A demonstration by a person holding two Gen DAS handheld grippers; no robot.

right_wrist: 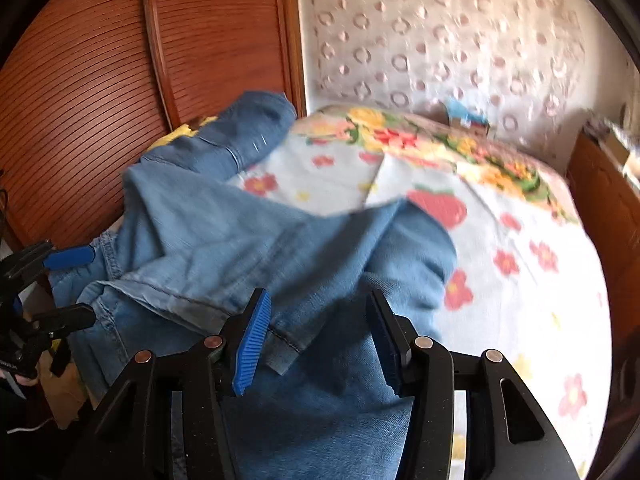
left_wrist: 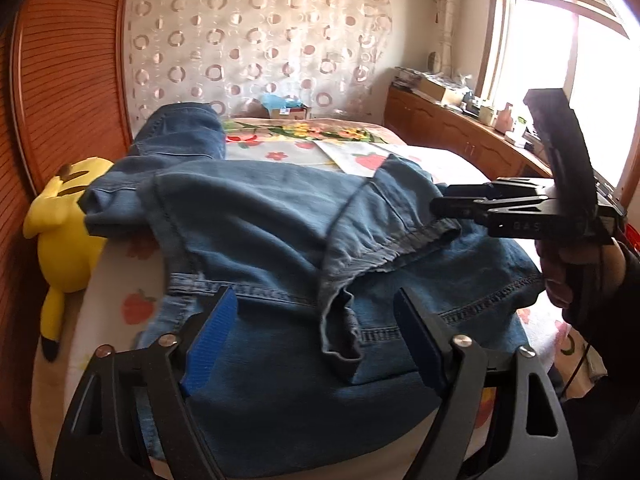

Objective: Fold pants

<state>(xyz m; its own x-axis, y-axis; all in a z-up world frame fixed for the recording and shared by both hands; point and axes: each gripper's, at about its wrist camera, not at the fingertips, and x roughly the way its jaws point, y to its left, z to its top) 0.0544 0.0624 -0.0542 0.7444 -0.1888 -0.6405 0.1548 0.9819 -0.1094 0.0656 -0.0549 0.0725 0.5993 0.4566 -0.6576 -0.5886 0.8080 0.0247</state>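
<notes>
Blue denim pants [left_wrist: 280,232] lie rumpled across the near end of the bed [right_wrist: 520,280], one leg trailing off toward the wooden wardrobe [left_wrist: 68,80]. Left tongs [left_wrist: 316,328] hover over the waistband, jaws spread wide, nothing pinched between the blue pads [left_wrist: 212,348]. Right tongs [right_wrist: 320,336] stand about half open above a folded cuff, pads clear of the cloth. A yellow plush toy [left_wrist: 68,220] sits wedged by the bed's edge, partly under the denim.

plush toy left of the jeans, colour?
Yellow with black tips; the plush toy shows best in the left wrist view.
</notes>
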